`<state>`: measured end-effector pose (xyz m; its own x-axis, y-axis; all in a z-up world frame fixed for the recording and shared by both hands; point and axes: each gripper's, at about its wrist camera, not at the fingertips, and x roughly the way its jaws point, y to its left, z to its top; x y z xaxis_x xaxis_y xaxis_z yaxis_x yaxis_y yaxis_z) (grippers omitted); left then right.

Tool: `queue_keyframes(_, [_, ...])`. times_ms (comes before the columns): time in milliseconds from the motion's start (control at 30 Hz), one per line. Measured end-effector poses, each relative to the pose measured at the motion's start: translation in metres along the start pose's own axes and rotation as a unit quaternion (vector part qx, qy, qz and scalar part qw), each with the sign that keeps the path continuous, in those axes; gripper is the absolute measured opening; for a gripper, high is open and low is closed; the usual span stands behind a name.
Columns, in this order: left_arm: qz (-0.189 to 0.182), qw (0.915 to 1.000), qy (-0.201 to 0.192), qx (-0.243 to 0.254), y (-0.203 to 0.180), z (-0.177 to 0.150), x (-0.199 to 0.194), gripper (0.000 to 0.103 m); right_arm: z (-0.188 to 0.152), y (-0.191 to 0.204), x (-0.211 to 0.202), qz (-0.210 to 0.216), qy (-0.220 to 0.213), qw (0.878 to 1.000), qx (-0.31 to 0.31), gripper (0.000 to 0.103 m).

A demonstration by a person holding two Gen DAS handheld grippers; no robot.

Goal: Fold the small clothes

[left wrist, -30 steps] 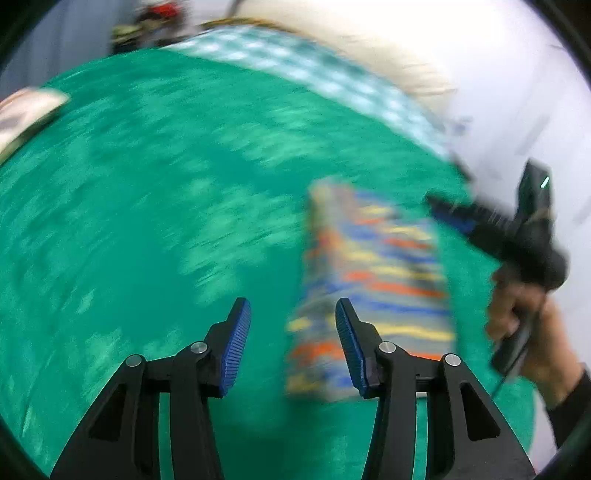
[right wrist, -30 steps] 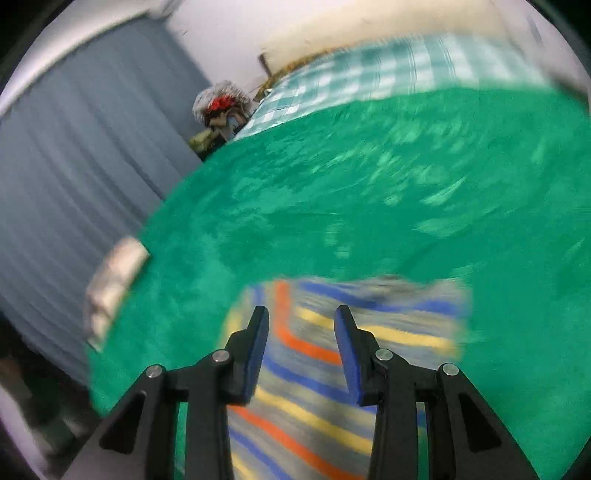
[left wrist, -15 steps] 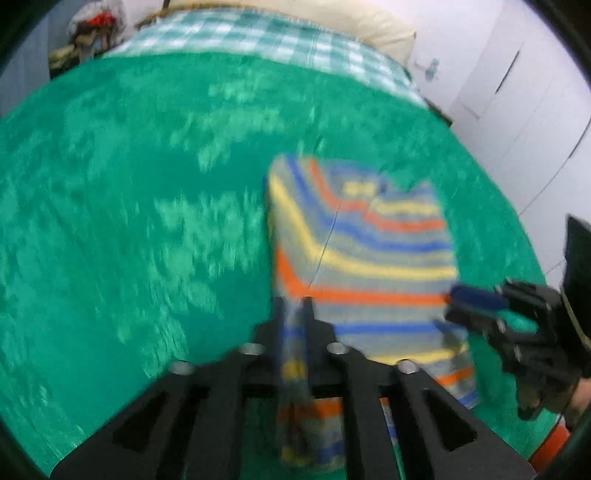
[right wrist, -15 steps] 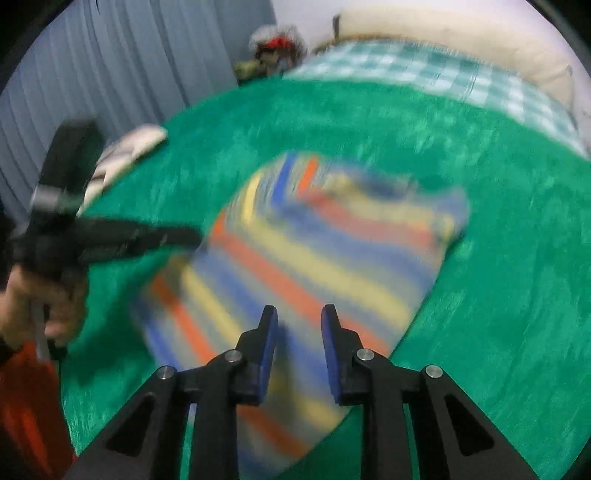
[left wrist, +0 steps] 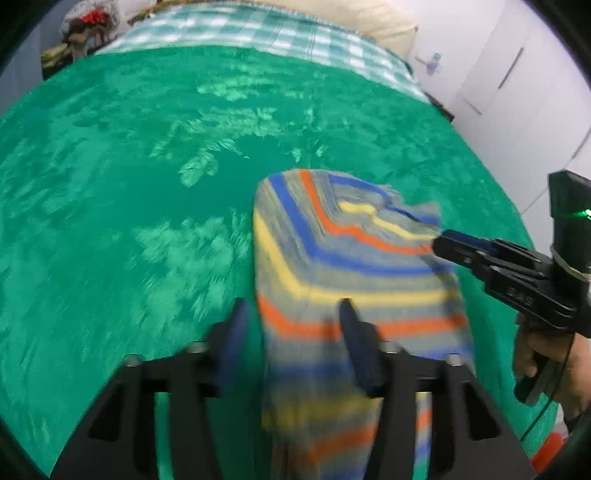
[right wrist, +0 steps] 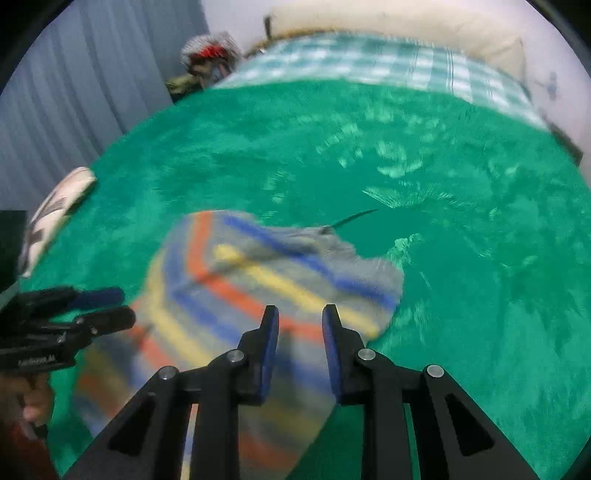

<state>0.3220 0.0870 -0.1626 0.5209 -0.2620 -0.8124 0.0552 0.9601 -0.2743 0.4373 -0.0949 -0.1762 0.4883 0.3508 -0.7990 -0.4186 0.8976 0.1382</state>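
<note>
A folded striped garment (left wrist: 351, 266) in grey, blue, orange and yellow lies on the green blanket (left wrist: 147, 166). My left gripper (left wrist: 291, 328) is open, its fingers astride the garment's near left edge. My right gripper (right wrist: 297, 332) is open above the garment (right wrist: 258, 295) near its right edge. The right gripper also shows in the left wrist view (left wrist: 454, 243) at the garment's right side, and the left gripper shows in the right wrist view (right wrist: 107, 306) at the garment's left side.
A checked sheet (right wrist: 369, 66) and a pillow (right wrist: 406, 22) lie at the far end of the bed. A white patterned cloth (right wrist: 55, 214) lies at the bed's left edge beside grey curtains (right wrist: 74, 74). White cupboard doors (left wrist: 517, 92) stand at the right.
My left gripper was shut on the garment's near edge half a second ago and has opened. The right gripper has opened a little wider. Both grippers have shifted around the garment.
</note>
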Motion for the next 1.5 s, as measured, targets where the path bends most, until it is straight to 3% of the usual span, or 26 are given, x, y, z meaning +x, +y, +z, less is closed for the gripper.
queue_keyframes(100, [0.020,0.9997,0.013,0.005,0.001,-0.032,-0.009,0.071,-0.037,0.031,-0.037,0.029,-0.013,0.999,-0.028,0.026])
queue_keyframes(200, [0.066,0.9967,0.047,0.000,0.004,-0.059,0.006,0.077,-0.086,0.057,-0.033,0.047,0.038,0.997,-0.046,0.037])
queue_keyframes(233, [0.072,0.9961,0.050,-0.010,0.006,-0.066,0.004,0.077,-0.105,0.063,-0.023,0.031,0.078,0.995,-0.053,0.037])
queue_keyframes(300, [0.088,0.9953,0.037,-0.020,0.004,-0.074,-0.015,0.086,-0.123,0.067,-0.034,0.010,0.072,0.996,-0.050,0.038])
queue_keyframes(367, [0.112,0.9935,0.012,-0.016,-0.002,-0.079,-0.034,0.096,-0.127,0.068,-0.056,0.015,0.056,0.998,-0.031,0.050])
queue_keyframes(433, [0.128,0.9917,-0.014,-0.010,-0.010,-0.081,-0.053,0.097,-0.132,0.072,-0.080,0.014,0.030,0.999,-0.019,0.071])
queue_keyframes(600, [0.132,0.9907,-0.036,0.000,-0.030,-0.084,-0.082,0.097,-0.141,0.085,-0.121,-0.006,-0.009,1.000,-0.016,0.072])
queue_keyframes(1000, [0.143,0.9870,-0.064,0.035,-0.054,-0.090,-0.112,0.097,-0.186,0.095,-0.166,-0.019,-0.021,0.999,0.023,0.073])
queue_keyframes(1067, [0.141,0.9873,-0.063,0.038,-0.056,-0.097,-0.111,0.098,-0.196,0.092,-0.167,-0.039,-0.024,0.999,0.031,0.076])
queue_keyframes(1133, [0.132,0.9884,-0.062,0.041,-0.055,-0.112,-0.102,0.099,-0.210,0.085,-0.166,-0.068,-0.029,0.996,0.041,0.087])
queue_keyframes(1333, [0.135,0.9896,-0.035,0.035,-0.030,-0.160,-0.048,0.099,-0.253,0.058,-0.146,-0.155,-0.034,0.985,0.069,0.091])
queue_keyframes(1400, [0.136,0.9902,-0.013,0.028,-0.017,-0.183,-0.025,0.100,-0.269,0.047,-0.132,-0.169,-0.013,0.982,0.077,0.093])
queue_keyframes(1467, [0.136,0.9880,-0.060,0.042,-0.019,-0.195,-0.027,0.102,-0.282,0.041,-0.124,-0.166,-0.022,0.982,0.083,0.100])
queue_keyframes(1500, [0.144,0.9866,-0.060,0.048,-0.021,-0.196,-0.024,0.102,-0.286,0.040,-0.125,-0.167,-0.039,0.982,0.082,0.102])
